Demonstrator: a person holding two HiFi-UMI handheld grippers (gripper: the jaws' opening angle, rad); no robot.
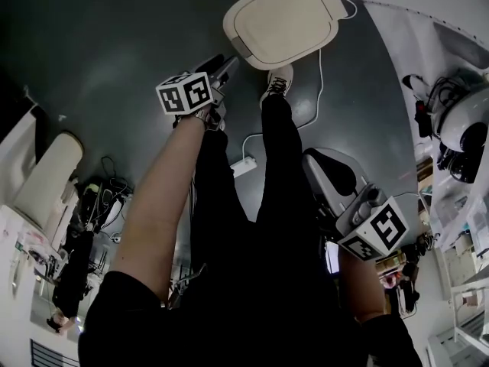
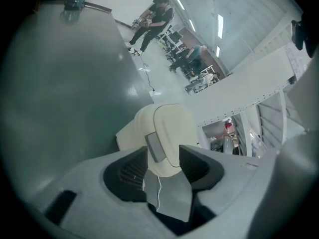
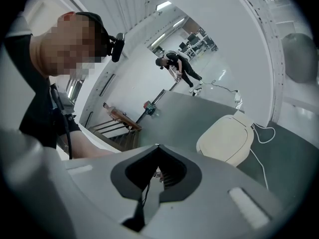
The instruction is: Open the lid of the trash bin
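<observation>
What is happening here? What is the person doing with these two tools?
A person stands on a dark floor with a gripper in each hand. The left gripper is open and points at the cream trash bin, with nothing between its jaws; it seems short of the bin. The lid is closed. The right gripper is shut and empty, off to the side.
</observation>
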